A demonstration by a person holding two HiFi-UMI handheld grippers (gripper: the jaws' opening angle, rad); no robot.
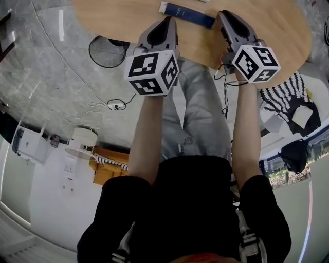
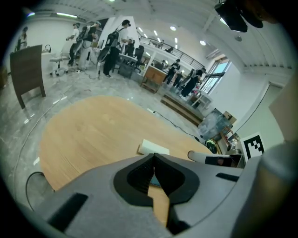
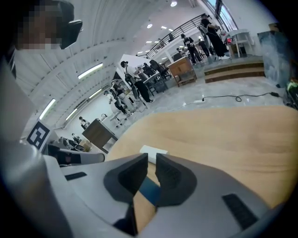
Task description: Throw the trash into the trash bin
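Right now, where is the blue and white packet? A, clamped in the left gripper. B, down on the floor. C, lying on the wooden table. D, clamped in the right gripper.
C: the packet lies flat on the wooden table just ahead of the left gripper and the right gripper, and both have their jaws shut with nothing in them.

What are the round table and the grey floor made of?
The table looks like light wood or a wood-look veneer, matt, with faint grain lines. The floor looks like polished stone or marble-look tile: it is grey with cloudy veins and mirrors the ceiling lights.
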